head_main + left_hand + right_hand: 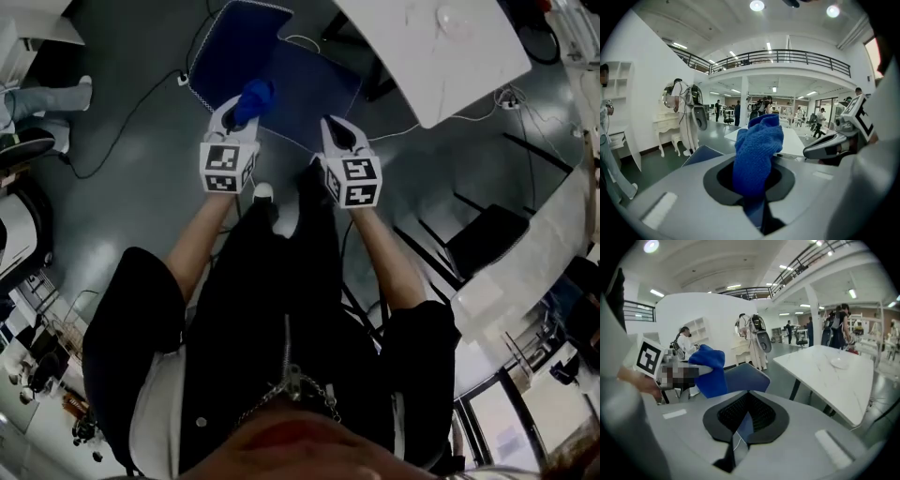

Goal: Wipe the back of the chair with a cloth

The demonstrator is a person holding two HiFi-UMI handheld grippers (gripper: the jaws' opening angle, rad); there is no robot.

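Holds blue knitted cloth [757,154] clamped in left gripper [236,114], above near edge of blue padded chair [300,89]. Holds right gripper [337,131] nearly closed and empty. Seemingly not yet wiping; whole back left to do.

The head view looks steeply down on the chair [291,84] from overhead. Both gripper views face it level from nearby, sharing it and the table [441,47] beyond.

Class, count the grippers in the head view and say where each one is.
2. The left gripper, shut on a blue cloth, is centre-left over the blue chair; the right gripper is beside it, centre-right, empty.
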